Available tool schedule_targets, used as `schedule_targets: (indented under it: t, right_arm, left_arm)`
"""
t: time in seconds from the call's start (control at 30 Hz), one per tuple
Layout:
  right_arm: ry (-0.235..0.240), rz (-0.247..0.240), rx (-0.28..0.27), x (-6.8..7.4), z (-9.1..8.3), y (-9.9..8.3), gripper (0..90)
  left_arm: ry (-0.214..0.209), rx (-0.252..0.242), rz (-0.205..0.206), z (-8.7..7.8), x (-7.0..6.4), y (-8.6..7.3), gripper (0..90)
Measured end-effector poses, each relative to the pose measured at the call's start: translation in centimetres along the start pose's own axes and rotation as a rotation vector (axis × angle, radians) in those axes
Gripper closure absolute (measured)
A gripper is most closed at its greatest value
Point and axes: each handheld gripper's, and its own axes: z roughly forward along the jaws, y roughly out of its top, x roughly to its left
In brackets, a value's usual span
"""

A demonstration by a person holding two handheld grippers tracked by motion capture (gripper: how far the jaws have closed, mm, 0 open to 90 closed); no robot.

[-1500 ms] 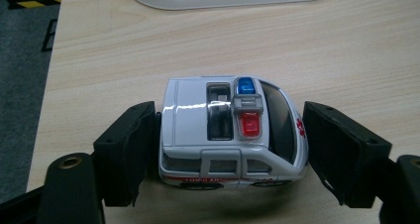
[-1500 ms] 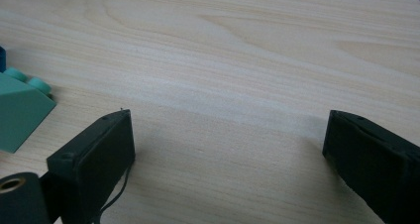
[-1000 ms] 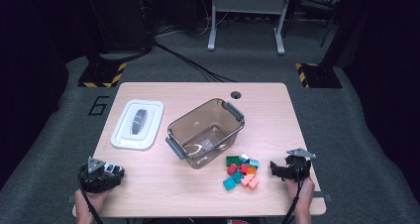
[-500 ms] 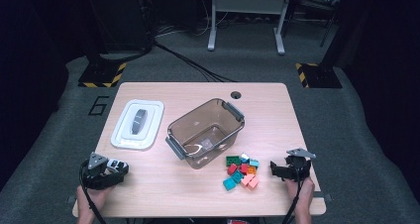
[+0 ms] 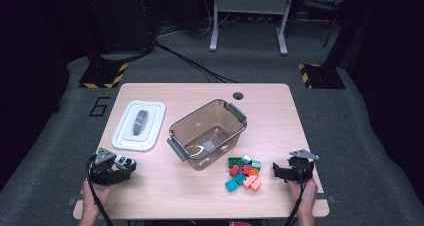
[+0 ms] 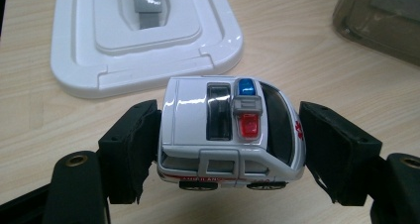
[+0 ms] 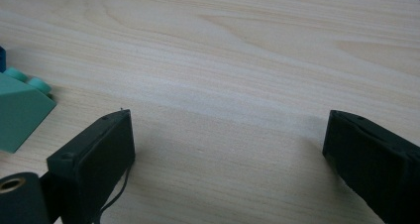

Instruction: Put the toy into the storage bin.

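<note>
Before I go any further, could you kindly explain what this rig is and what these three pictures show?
A person sits at a wooden table with a hand-held gripper in each hand; no robot arm is here. The high view looks down from above. The other two pictures come from cameras riding on the grippers.

The left hand-held gripper has a white toy ambulance between its jaws; the left jaw touches it and the right stands slightly off. The right hand-held gripper is open over bare wood.

On the table lie a white lid, a clear brown bin and a pile of toy bricks.
</note>
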Motion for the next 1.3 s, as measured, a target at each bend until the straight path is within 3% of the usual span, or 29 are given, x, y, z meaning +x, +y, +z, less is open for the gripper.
schedule_targets:
  t: [1.3]
  right_arm:
    - [0.000,0.000,0.000,0.0,0.0,0.0,5.2]
  left_arm:
    - [-0.068,0.008,0.122,0.6,-2.3,7.7,25.8]
